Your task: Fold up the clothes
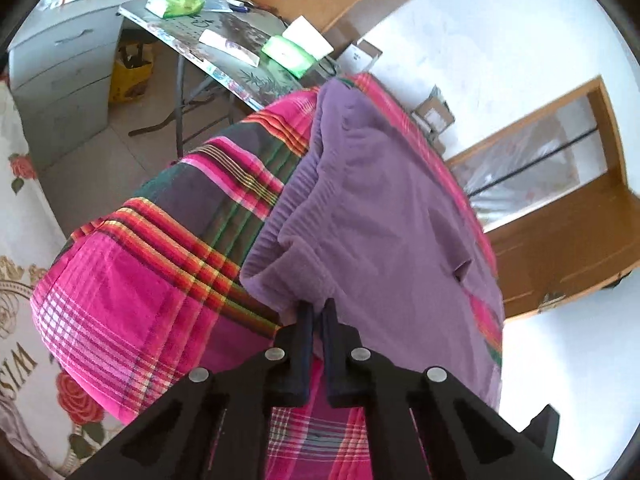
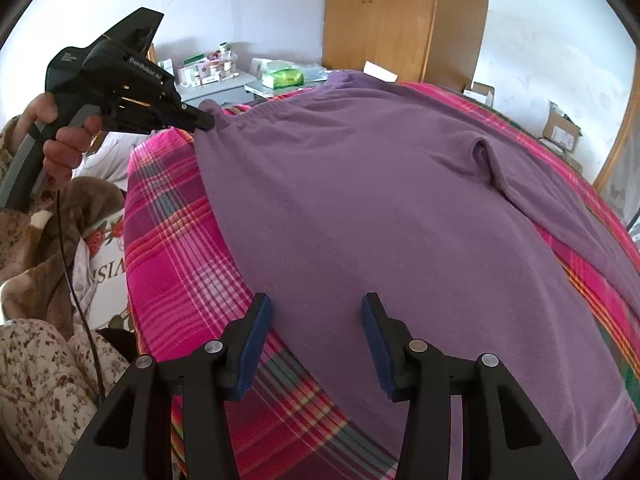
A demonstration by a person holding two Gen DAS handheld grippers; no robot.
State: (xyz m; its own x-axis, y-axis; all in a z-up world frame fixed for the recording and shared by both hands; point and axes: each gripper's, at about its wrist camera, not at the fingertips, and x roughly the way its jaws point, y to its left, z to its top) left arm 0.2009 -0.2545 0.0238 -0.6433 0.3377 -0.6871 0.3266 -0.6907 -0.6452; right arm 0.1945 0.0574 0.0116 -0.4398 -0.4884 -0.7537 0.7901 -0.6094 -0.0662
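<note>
A purple fleece garment (image 1: pixel 380 200) (image 2: pixel 380 220) lies spread flat on a bed covered with a pink plaid sheet (image 1: pixel 140 300) (image 2: pixel 172 240). A small fold stands up near its far right side. My left gripper (image 1: pixel 318 308) is shut on the garment's gathered edge at a corner. In the right wrist view that same left gripper (image 2: pixel 210 122) pinches the far left corner, held by a person's hand (image 2: pixel 60 148). My right gripper (image 2: pixel 316 300) stands open just above the garment's near edge, with cloth below the jaws and nothing pinched.
Beyond the bed stand a folding table (image 1: pixel 224 52) with green tissue packs, a grey drawer unit (image 1: pixel 60 72) and a wooden wardrobe (image 2: pixel 400 20). Cardboard boxes (image 2: pixel 560 128) sit by the right wall. A floral quilt and a cable (image 2: pixel 76 280) lie at the left.
</note>
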